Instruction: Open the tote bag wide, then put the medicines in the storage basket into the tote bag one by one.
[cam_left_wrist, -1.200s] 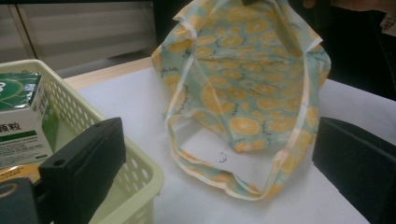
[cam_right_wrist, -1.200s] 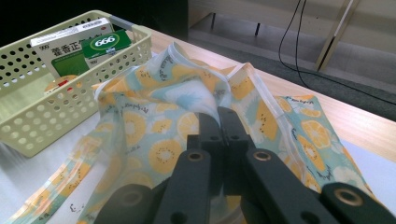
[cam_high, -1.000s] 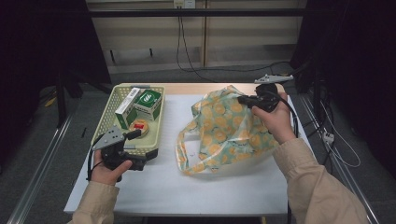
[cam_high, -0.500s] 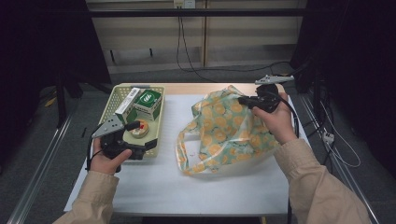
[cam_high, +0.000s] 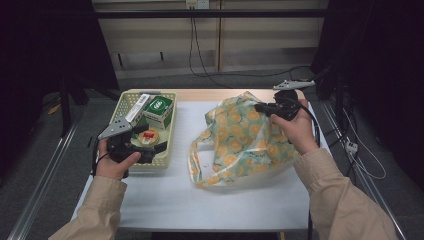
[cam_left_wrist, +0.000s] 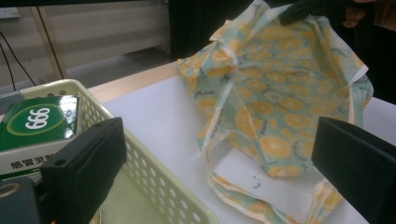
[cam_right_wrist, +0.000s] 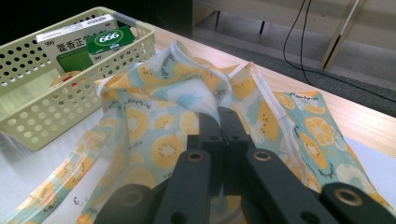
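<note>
A thin plastic bag (cam_high: 240, 142) printed with orange slices lies on the white table, its handles trailing toward the front. My right gripper (cam_high: 258, 106) is shut on the bag's upper edge and lifts it a little; in the right gripper view the black jaws (cam_right_wrist: 218, 116) pinch the folded fabric (cam_right_wrist: 154, 126). My left gripper (cam_high: 150, 142) hovers over the near end of a pale yellow basket (cam_high: 169, 125), open with nothing between its fingers. In the left gripper view the wide jaws (cam_left_wrist: 219, 140) frame the basket's rim (cam_left_wrist: 140, 163) and the bag (cam_left_wrist: 271, 93).
The basket holds a green box (cam_high: 158, 107), a long white box (cam_high: 137, 107) and a round flat item with a red mark (cam_high: 148, 136). Bare white table lies in front of the bag. Cables run across the floor behind the table.
My left gripper has moved away from the person and up, from the table beside the basket's near corner to above the basket. The right gripper and the bag have stayed put.
</note>
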